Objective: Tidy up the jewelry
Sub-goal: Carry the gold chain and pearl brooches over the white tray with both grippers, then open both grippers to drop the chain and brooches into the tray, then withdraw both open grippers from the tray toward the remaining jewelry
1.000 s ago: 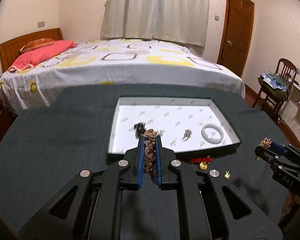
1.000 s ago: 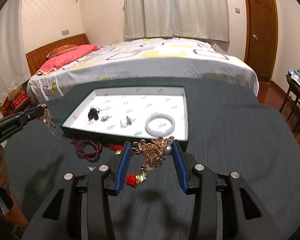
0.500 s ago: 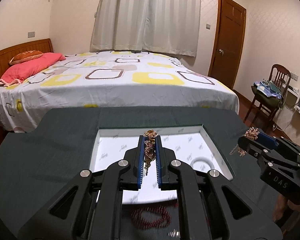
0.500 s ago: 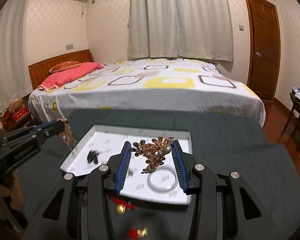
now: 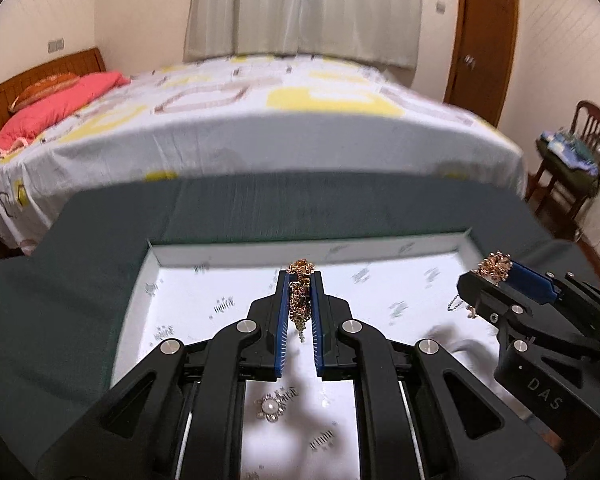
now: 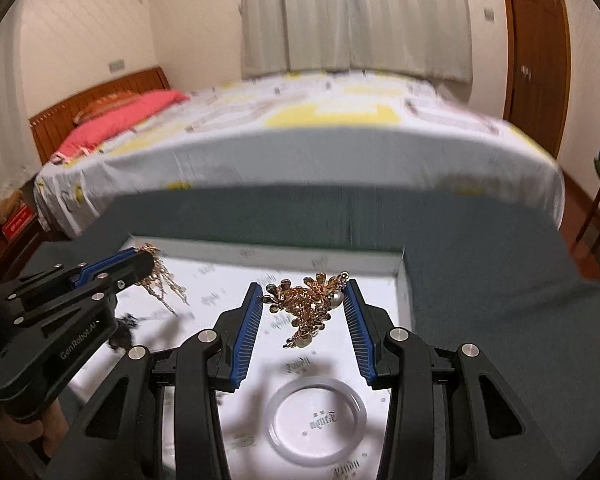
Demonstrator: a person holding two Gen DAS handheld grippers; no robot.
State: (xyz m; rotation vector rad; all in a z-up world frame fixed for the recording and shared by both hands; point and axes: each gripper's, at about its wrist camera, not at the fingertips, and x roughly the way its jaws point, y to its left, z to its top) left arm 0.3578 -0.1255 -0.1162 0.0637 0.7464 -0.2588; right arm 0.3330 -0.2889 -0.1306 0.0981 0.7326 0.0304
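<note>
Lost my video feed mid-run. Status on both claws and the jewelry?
Left claw shut on gold chain. Right claw shut on gold brooch. Both above white tray. Bangle below right claw; pearl brooch below left.

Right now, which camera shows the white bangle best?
The right wrist view: the white bangle lies whole on the tray floor, below the right gripper. The left wrist view does not show it.

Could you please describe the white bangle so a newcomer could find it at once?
On the dark table before the bed sits a white tray. The bangle lies flat inside it, below the right gripper. It alone is a plain, pale, smooth ring.
</note>
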